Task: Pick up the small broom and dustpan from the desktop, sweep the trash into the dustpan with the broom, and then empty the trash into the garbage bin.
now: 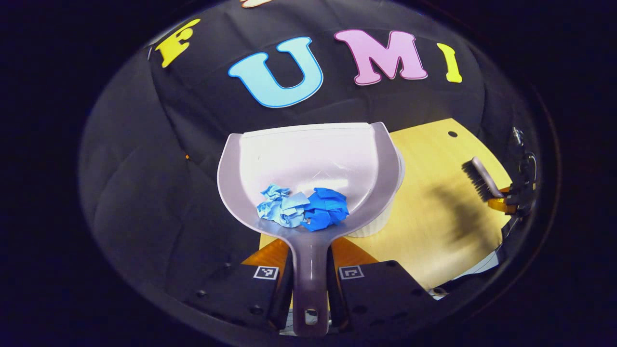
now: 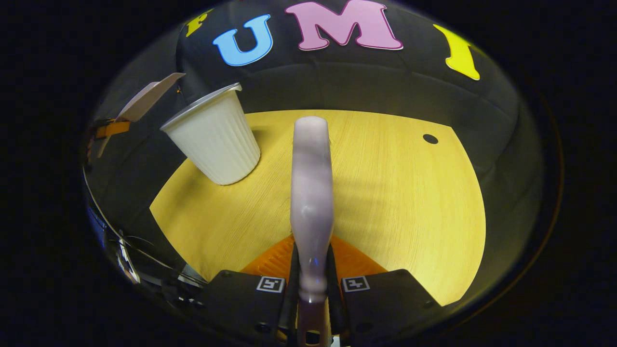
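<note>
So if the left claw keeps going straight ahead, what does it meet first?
Likely the white bin just beyond the dustpan it holds; the pan already overlaps the bin's rim, though depth is unclear.

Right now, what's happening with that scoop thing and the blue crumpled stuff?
A person is cleaning up with a gripper in each hand. The left gripper is shut on the handle of the dustpan, which carries two crumpled blue paper balls and is held up over the white garbage bin. The right gripper is shut on the handle of the small broom, held above the yellow table. The trash is swept up but not yet tipped into the bin.
</note>
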Motion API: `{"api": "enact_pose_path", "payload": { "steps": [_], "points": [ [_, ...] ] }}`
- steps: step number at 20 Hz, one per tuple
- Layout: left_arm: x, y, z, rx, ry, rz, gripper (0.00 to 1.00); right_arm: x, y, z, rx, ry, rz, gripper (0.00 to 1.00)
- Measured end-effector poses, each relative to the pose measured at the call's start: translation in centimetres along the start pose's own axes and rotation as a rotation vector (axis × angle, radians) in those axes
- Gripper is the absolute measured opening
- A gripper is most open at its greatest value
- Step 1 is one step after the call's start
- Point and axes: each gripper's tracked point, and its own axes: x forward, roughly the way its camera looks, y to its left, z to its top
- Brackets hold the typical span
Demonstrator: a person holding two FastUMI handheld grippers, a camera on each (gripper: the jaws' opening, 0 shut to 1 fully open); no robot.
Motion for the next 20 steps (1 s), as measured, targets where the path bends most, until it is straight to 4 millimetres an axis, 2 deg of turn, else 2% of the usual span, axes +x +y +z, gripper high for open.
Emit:
{"api": "enact_pose_path", "payload": {
  "steps": [3,4,6,9,12,16,20],
  "points": [
    [1.8,0.8,1.9,0.196,0.086,0.016,0.29,0.1,-0.5,0.3,-0.014,-0.029,-0.027,0.29],
    [0.9,1.6,1.2,0.282,0.122,0.033,0.29,-0.1,-0.6,0.3,-0.016,-0.033,-0.027,0.29],
    [1.0,3.0,2.0,0.420,0.185,0.073,0.29,-0.2,-0.1,0.1,-0.019,-0.036,-0.004,0.29],
    [-0.3,3.5,2.6,0.614,0.270,0.162,0.29,-0.4,0.7,0.1,-0.022,-0.035,0.034,0.29],
    [-0.5,3.6,3.6,0.812,0.284,0.295,0.29,-0.3,0.7,0.0,-0.016,-0.031,0.042,0.29],
    [-0.5,3.9,3.5,0.880,0.249,0.394,0.30,-0.2,0.1,0.0,-0.007,-0.028,0.032,0.29],
    [-0.6,1.8,3.2,0.669,0.160,0.318,0.29,-0.1,-0.7,-0.6,0.007,0.000,0.006,0.29]
  ]
}}
